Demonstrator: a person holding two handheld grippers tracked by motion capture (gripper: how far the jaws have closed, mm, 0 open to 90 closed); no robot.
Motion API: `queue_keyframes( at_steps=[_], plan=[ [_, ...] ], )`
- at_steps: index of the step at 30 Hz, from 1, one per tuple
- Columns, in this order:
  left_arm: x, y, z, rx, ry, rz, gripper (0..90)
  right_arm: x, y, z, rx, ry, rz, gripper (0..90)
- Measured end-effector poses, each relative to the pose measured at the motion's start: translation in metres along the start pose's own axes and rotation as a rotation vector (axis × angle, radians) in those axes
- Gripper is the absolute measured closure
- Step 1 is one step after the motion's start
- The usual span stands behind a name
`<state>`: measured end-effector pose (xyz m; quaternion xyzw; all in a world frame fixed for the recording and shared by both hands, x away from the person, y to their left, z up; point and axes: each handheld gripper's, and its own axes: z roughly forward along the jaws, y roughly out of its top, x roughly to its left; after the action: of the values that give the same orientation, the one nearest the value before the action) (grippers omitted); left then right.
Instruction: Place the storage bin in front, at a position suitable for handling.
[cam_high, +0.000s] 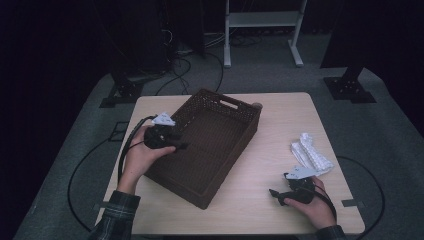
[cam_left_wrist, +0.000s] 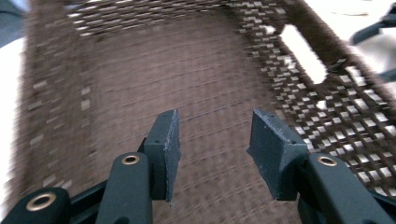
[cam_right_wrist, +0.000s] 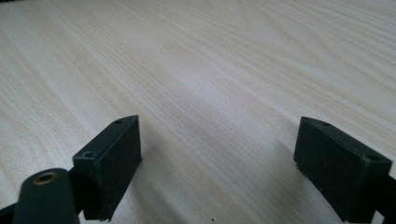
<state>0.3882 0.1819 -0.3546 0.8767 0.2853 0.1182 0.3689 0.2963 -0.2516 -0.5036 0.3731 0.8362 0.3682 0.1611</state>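
The left tool hangs over the near-left rim of the brown woven basket, its jaws parted with nothing between them; in the left gripper view the basket's bare floor lies straight ahead, with the slotted handle wall ahead and to that tool's right. The basket sits slantwise on the worktop, leaving a broad bare strip between its right wall and the right tool. That tool rests low near the worktop's front edge, jaws spread wide and holding nothing, plain wood ahead of it. Just behind it lies a white folded cloth, close to the worktop's right edge.
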Motion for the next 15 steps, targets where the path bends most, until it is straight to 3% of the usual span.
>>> queue_keyframes(
  at_steps=[5,8,11,14,15],
  plan=[
    [-0.02,0.008,0.017,-0.017,-0.049,0.057,50.1,0.0,0.0,0.0,-0.001,0.0,-0.001,14.3],
    [-0.026,0.01,0.02,-0.014,-0.066,0.062,50.0,0.0,0.0,0.0,-0.003,-0.001,-0.005,14.3],
    [-0.039,0.014,0.026,-0.026,-0.12,0.07,50.7,0.0,0.0,0.0,-0.001,0.0,-0.002,14.3],
    [-0.044,0.015,0.029,-0.033,-0.137,0.072,49.5,0.0,0.0,0.0,-0.001,0.0,-0.002,14.3],
    [-0.049,0.016,0.032,-0.039,-0.162,0.059,48.9,0.0,0.0,0.0,0.002,0.002,0.002,14.3]
  ],
)
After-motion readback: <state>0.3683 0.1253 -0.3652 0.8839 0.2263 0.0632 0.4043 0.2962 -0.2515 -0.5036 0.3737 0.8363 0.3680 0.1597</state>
